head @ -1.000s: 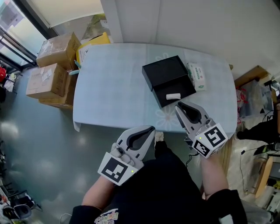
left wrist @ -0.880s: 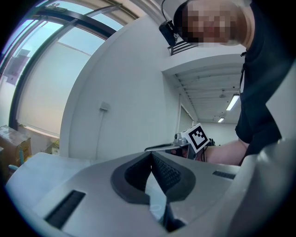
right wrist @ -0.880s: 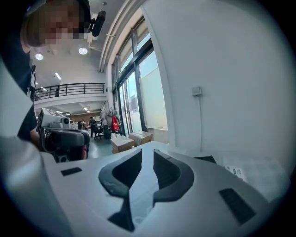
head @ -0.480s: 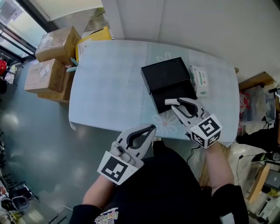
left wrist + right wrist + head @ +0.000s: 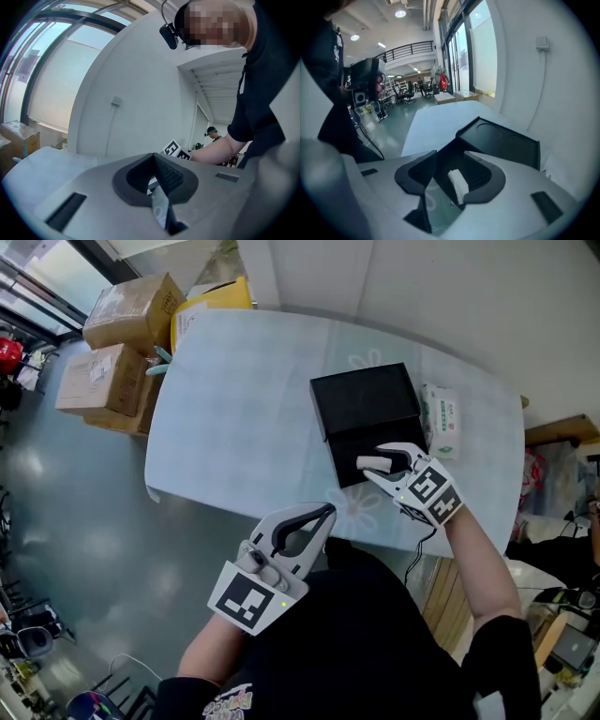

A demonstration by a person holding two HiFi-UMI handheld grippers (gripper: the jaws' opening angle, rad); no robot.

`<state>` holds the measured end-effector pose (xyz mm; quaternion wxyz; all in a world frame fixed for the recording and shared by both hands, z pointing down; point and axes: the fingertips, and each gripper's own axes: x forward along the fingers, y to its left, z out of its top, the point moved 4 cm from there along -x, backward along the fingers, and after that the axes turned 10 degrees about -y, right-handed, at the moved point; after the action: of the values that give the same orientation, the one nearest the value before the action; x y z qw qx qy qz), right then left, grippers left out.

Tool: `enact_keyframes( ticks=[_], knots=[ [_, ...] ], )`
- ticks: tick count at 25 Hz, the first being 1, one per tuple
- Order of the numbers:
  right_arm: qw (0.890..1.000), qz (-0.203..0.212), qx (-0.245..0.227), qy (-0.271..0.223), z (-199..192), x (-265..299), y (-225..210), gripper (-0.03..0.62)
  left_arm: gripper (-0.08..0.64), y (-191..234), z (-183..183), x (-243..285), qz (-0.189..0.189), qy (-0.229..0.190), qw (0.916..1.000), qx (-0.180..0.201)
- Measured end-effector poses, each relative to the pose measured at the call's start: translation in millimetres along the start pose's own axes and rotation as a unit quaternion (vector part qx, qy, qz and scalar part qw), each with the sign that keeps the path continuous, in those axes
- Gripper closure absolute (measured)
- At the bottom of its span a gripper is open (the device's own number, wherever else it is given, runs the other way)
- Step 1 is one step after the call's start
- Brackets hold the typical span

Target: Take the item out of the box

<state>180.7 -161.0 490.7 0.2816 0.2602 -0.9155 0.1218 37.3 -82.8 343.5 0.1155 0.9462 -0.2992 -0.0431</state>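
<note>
Right gripper [image 5: 377,457] tilted down into open black box [image 5: 364,401], its 2 jaws just opening wide, white item [image 5: 371,463] lying loose between them inside box, left gripper [image 5: 323,514] closed, empty, by near table [image 5: 234,409] edge, tissue pack [image 5: 442,420] beside box

The box [image 5: 366,401] is matt black and card-like, just as dull inside. The small item [image 5: 372,463] in it is white and matt. The worktop [image 5: 216,465] wears a pale blue cloth [image 5: 253,381] with a faint print. The left claw [image 5: 153,158] is smooth matt grey plastic with black ribbed pads. Brown cardboard cartons [image 5: 127,315] stand on a glossy grey floor [image 5: 75,540].
</note>
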Motion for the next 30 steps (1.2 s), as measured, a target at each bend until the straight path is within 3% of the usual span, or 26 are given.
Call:
enact_keyframes(
  ticks=[6,11,20,27,30],
  knots=[
    [0.994,0.06,-0.028,0.09,-34.3,29.8,-21.0,0.422,0.551,8.7,-4.9,6.7,0.03,0.002,0.9995,-0.003],
    [0.981,0.115,-0.049,0.148,-52.5,49.2,-28.6,0.417,0.551,15.3,-10.2,10.8,0.058,0.004,0.9983,-0.006],
    [0.956,0.19,-0.079,0.208,-70.6,66.0,-28.3,0.414,0.552,22.1,-20.7,14.2,0.101,0.011,0.9946,-0.022],
    [0.935,0.198,-0.165,0.243,-82.3,76.5,-26.2,0.414,0.552,24.9,-30.9,12.3,0.12,0.011,0.9922,-0.032],
    [0.931,0.198,-0.18,0.25,-85.2,78.6,-27.3,0.416,0.551,26.4,-33.7,11.3,0.127,0.013,0.9911,-0.039]
  ],
)
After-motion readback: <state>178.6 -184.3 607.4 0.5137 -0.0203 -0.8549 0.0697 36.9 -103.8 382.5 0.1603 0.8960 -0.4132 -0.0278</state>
